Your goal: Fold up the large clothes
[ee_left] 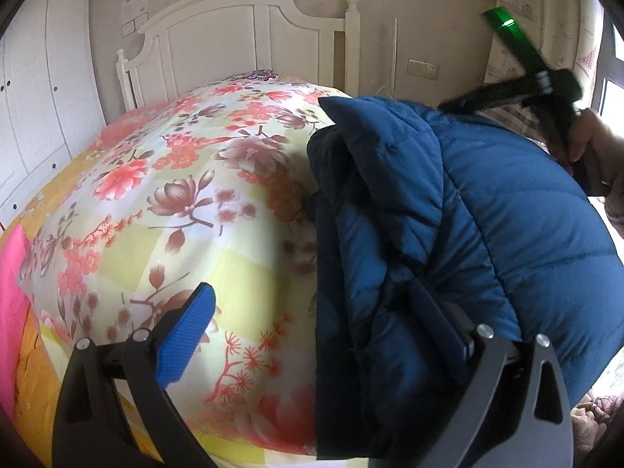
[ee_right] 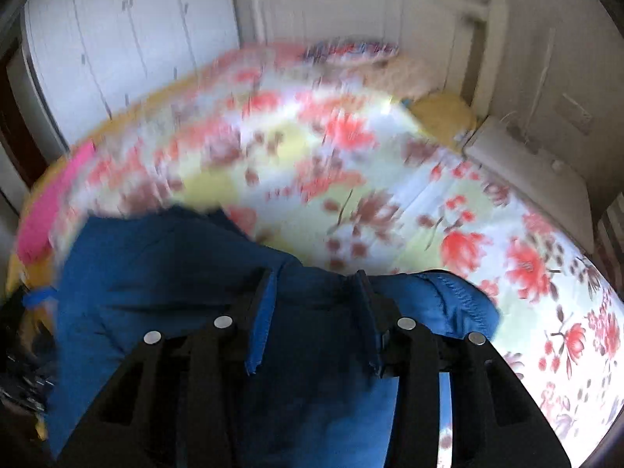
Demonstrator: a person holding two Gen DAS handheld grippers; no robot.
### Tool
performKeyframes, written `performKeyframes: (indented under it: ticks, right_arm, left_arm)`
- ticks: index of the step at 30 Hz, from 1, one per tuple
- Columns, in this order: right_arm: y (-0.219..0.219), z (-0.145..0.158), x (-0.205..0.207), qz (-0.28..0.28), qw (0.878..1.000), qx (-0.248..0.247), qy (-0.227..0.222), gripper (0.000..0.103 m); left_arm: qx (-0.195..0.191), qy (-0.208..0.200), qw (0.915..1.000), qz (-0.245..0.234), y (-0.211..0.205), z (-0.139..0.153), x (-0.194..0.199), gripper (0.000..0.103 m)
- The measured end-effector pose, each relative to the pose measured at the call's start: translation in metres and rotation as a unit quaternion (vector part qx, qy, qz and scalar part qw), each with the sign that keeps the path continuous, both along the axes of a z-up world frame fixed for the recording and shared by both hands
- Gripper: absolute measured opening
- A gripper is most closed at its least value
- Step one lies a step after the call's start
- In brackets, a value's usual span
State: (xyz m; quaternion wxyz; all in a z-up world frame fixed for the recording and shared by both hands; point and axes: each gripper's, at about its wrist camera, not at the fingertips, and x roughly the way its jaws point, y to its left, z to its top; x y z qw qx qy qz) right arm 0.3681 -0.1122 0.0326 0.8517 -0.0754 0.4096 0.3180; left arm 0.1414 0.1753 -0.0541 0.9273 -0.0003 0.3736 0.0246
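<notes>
On the bed, over a floral quilt (ee_left: 202,179), lies the blue padded jacket (ee_left: 487,210), bunched toward one edge. Left wrist view: one panel already doubled over onto the body, a thick ridge running down the middle, dark lining showing at the fold.

Left gripper (ee_left: 335,335): jaws spread wide, nothing pinched. One blue pad (ee_left: 187,335) hangs bare over the quilt; the other finger is buried behind the jacket's edge, so fabric sits beside it, not clamped.

Right gripper (ee_right: 314,312): jaws partly drawn in, jacket cloth lying between them. Frame is motion-blurred; the pads seem to stand off the fabric rather than press it, though I cannot be sure. Same tool appears in the left view, up beyond the jacket, a hand (ee_left: 589,136) on its handle.

Progress, my reading: first lengthwise fold roughly made but loose and puffy. Left to do: squaring edges, flattening, folding crosswise. White headboard (ee_left: 249,35) and wardrobe (ee_left: 43,89) behind.
</notes>
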Motion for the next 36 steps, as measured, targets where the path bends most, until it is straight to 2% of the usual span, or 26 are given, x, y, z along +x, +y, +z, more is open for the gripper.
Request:
performKeyframes:
  ticks: [2,3,5,7,9,10,11,12,13,14,17,19,21,24,26,28,31,33,36]
  right_arm:
    - [-0.014,0.000,0.002,-0.035,0.999,-0.014,-0.017,0.040]
    - [-0.016,-0.007,0.007,-0.044,0.999,-0.027,-0.009,0.041]
    - [-0.010,-0.041,0.018,-0.021,0.997,-0.052,0.047,0.041]
    - [-0.002,-0.041,0.015,-0.013,0.996,-0.081,0.023,0.042]
    - [0.014,-0.021,0.011,-0.022,0.990,-0.137,0.006,0.041]
    - [0.019,-0.006,0.005,-0.023,0.990,-0.141,-0.016,0.041]
    - [0.022,0.007,-0.001,-0.014,0.992,-0.122,-0.027,0.041]
    - [0.029,0.027,-0.012,0.011,0.997,-0.076,-0.028,0.041]
    - [0.034,0.036,-0.018,0.026,0.998,-0.057,-0.026,0.041]
    - [0.049,0.044,-0.029,0.051,0.996,-0.060,-0.032,0.041]
    - [0.100,0.039,-0.055,0.119,0.985,-0.113,-0.047,0.041]
    - [0.134,0.015,-0.064,0.148,0.974,-0.168,-0.040,0.041]
    - [0.167,-0.029,-0.075,0.163,0.944,-0.280,-0.061,0.041]
    - [0.182,-0.035,-0.078,0.152,0.934,-0.317,-0.073,0.041]
    - [0.176,-0.025,-0.087,0.149,0.932,-0.318,-0.091,0.041]
    - [0.162,-0.007,-0.101,0.149,0.938,-0.297,-0.103,0.041]
    - [0.110,0.036,-0.135,0.125,0.964,-0.202,-0.123,0.043]
    - [0.075,0.050,-0.159,0.114,0.974,-0.153,-0.124,0.045]
    - [0.031,0.047,-0.199,0.107,0.979,-0.116,-0.128,0.045]
  left_arm:
    - [0.001,-0.001,1.0000,0.000,0.000,0.000,0.000,0.100]
    - [0.002,-0.001,1.0000,0.000,0.000,0.000,0.000,0.100]
    - [0.001,-0.001,1.0000,-0.001,0.000,0.001,0.001,0.100]
    - [-0.002,0.002,1.0000,-0.001,0.001,0.000,0.002,0.100]
    - [-0.003,0.003,1.0000,-0.001,0.000,0.001,0.001,0.100]
    - [0.002,0.003,1.0000,-0.001,-0.001,0.001,0.000,0.100]
    - [0.004,0.002,1.0000,0.000,-0.002,0.001,0.000,0.100]
    - [0.002,0.003,1.0000,0.001,-0.002,0.001,0.000,0.100]
    - [0.001,0.003,1.0000,0.001,-0.001,0.001,0.000,0.100]
    - [0.003,0.003,1.0000,0.001,-0.002,0.001,0.000,0.100]
    - [0.005,0.004,1.0000,0.000,-0.002,0.001,0.000,0.100]
    - [0.005,0.004,1.0000,0.001,-0.003,0.002,0.000,0.100]
    - [0.010,0.005,0.9999,0.006,-0.003,0.003,0.000,0.100]
    - [0.002,0.013,0.9999,0.007,0.001,0.001,0.001,0.100]
    - [-0.001,0.012,0.9999,0.005,0.000,0.000,-0.001,0.100]
    - [0.003,0.009,0.9999,0.006,-0.002,0.001,-0.003,0.100]
    - [-0.003,0.006,0.9999,0.007,-0.001,0.000,-0.004,0.100]
    - [-0.008,0.005,0.9999,0.007,-0.001,-0.001,-0.004,0.100]
    - [-0.010,0.004,0.9999,0.007,0.000,-0.002,-0.004,0.100]
